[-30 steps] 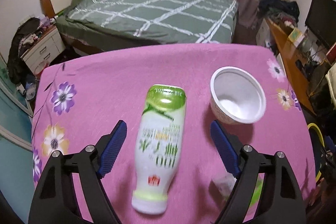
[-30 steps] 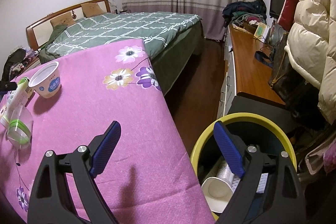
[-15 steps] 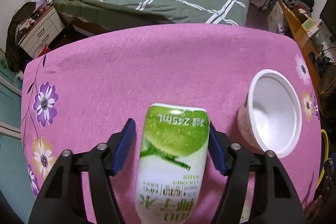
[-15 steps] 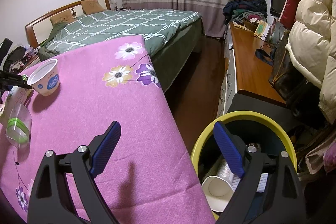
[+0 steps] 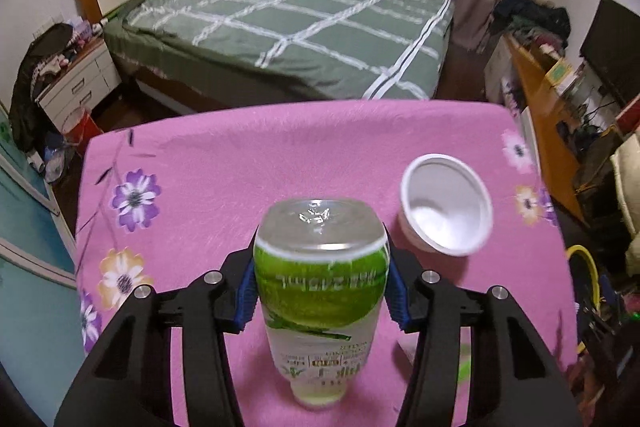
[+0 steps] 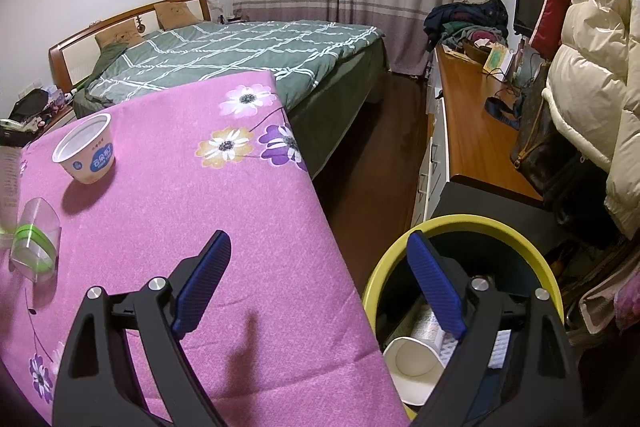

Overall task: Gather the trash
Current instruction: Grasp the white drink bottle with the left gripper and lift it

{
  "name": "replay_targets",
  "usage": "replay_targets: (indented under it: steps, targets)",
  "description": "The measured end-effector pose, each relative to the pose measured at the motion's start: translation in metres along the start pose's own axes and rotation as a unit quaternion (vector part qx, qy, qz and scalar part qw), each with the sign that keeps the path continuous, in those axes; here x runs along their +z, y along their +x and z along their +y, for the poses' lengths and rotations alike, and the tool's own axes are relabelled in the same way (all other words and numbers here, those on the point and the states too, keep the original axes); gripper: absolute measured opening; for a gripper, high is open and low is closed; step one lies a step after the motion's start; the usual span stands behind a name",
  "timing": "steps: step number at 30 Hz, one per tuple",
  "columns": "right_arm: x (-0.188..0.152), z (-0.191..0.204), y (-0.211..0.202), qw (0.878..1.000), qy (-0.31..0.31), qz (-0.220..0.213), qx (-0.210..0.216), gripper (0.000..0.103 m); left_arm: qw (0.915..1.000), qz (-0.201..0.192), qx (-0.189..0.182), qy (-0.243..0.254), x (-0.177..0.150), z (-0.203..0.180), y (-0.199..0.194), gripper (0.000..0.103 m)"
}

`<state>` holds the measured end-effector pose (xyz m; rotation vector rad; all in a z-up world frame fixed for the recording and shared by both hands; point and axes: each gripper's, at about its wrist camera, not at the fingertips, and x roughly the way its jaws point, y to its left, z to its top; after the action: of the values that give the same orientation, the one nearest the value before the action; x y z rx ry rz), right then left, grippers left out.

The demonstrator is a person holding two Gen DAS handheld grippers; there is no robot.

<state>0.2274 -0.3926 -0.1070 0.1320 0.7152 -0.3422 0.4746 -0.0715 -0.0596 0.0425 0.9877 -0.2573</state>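
Observation:
A clear bottle with a green label (image 5: 320, 339) lies between the blue pads of my left gripper (image 5: 321, 285). The jaws are closing and the pads press on its sides. The bottle's base points away from me and is raised above the pink flowered tablecloth (image 5: 280, 155). An empty white yogurt cup (image 5: 446, 205) stands to its right, also visible from the right wrist (image 6: 85, 155). A clear plastic cup with a green band (image 6: 34, 241) lies on the cloth. My right gripper (image 6: 318, 247) is open and empty over the table edge, beside the yellow-rimmed trash bin (image 6: 460, 223).
The bin holds a white paper cup (image 6: 412, 359) and other litter. A green-quilted bed (image 5: 288, 27) stands beyond the table. A wooden sideboard (image 6: 476, 131) with clutter and hanging coats (image 6: 592, 75) line the right side. Dark floor (image 6: 372, 167) runs between table and sideboard.
My left gripper moved in over the lying bottle, closed on its sides and lifted it. The right gripper stayed still and open.

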Motion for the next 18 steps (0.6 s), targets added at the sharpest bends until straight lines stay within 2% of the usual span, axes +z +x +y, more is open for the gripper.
replay_targets:
  steps: [6,11,15,18]
  targets:
    - [0.0,0.001,-0.003,1.0,-0.003,-0.003,-0.001,0.085,0.9987,-0.051,0.001,0.008,-0.042,-0.007,-0.046,0.051]
    - [0.001,0.0,-0.006,1.0,-0.003,-0.008,0.0,0.085,0.9949,-0.094,0.02,0.03,-0.081,-0.023,-0.071,0.051]
    - [0.001,0.0,-0.007,1.0,-0.003,-0.008,0.0,0.085,0.993,-0.105,0.029,0.045,-0.095,-0.034,-0.079,0.051]
    - [0.001,0.0,-0.009,1.0,-0.002,-0.015,0.001,0.085,0.993,-0.107,0.02,0.044,-0.097,-0.036,-0.086,0.051]
